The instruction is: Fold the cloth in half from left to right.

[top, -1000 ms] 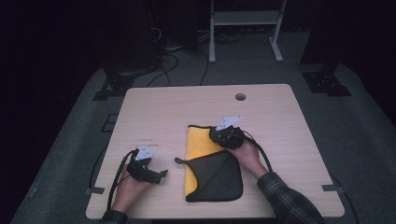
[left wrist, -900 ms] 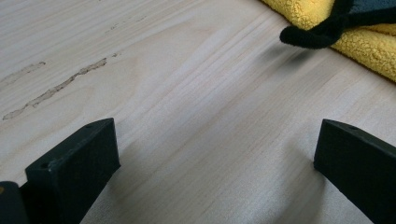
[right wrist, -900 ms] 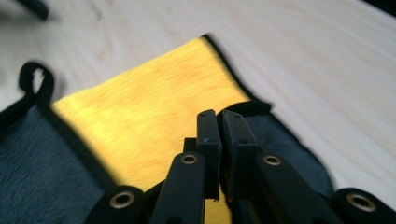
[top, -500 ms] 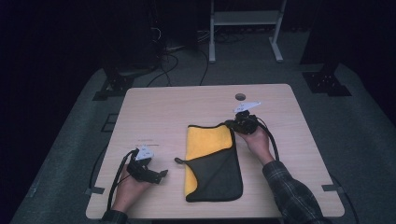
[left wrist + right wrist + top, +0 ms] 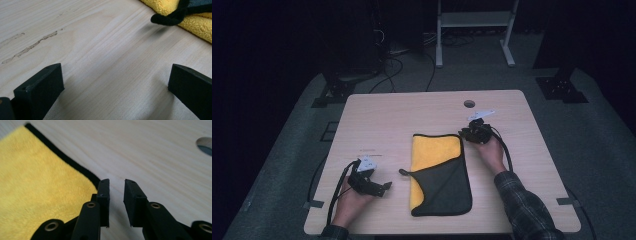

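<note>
A yellow cloth with a black side lies mid-table, its lower part folded over with the black side up and its upper part yellow side up. My right gripper sits at the cloth's far right corner. Its jaws have just been opening and stand a little apart with only bare wood between them; the cloth's black-edged corner lies just left of them. My left gripper rests on the table left of the cloth, open wide, with the cloth's black tab ahead of it.
The wooden table has a round cable hole near its far edge, also ahead of the right gripper. A white stand and cables lie on the dark floor beyond the table.
My right gripper moved right and away from me with the cloth's corner, spreading the yellow upper part flat, then let go of it. The left gripper stayed still.
</note>
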Motion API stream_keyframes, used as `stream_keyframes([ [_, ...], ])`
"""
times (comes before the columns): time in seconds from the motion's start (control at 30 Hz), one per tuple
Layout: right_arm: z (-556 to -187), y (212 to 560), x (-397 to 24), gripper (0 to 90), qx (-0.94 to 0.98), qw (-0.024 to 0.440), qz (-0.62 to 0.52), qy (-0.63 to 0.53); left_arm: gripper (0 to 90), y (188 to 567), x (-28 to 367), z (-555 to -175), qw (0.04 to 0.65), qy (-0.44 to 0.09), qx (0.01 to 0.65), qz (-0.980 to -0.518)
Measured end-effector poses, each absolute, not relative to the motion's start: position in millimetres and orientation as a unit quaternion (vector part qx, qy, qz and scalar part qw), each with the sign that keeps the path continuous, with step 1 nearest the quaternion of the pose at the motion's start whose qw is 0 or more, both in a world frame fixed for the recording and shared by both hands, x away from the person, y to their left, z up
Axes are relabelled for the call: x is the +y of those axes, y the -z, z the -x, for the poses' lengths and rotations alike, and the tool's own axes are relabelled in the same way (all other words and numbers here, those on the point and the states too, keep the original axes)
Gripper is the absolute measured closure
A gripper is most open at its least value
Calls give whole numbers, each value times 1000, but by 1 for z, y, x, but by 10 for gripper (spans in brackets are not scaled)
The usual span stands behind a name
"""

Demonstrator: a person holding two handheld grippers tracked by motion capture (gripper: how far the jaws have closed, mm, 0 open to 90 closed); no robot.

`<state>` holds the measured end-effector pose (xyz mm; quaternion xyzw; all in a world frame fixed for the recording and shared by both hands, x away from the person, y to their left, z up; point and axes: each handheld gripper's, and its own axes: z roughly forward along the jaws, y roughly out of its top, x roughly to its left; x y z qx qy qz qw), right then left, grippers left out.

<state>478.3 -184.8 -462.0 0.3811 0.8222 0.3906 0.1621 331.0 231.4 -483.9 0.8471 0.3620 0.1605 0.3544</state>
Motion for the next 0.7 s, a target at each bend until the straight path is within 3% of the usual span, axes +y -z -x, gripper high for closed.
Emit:
stream_keyframes([
  [0.3,-451,438,-187,705,821,143,-347,-430,0,484,231,-331,354,-161,363,-847],
  [0.7,-408,430,-145,645,851,91,-272,-441,0,484,231,-331,354,-161,363,-847],
])
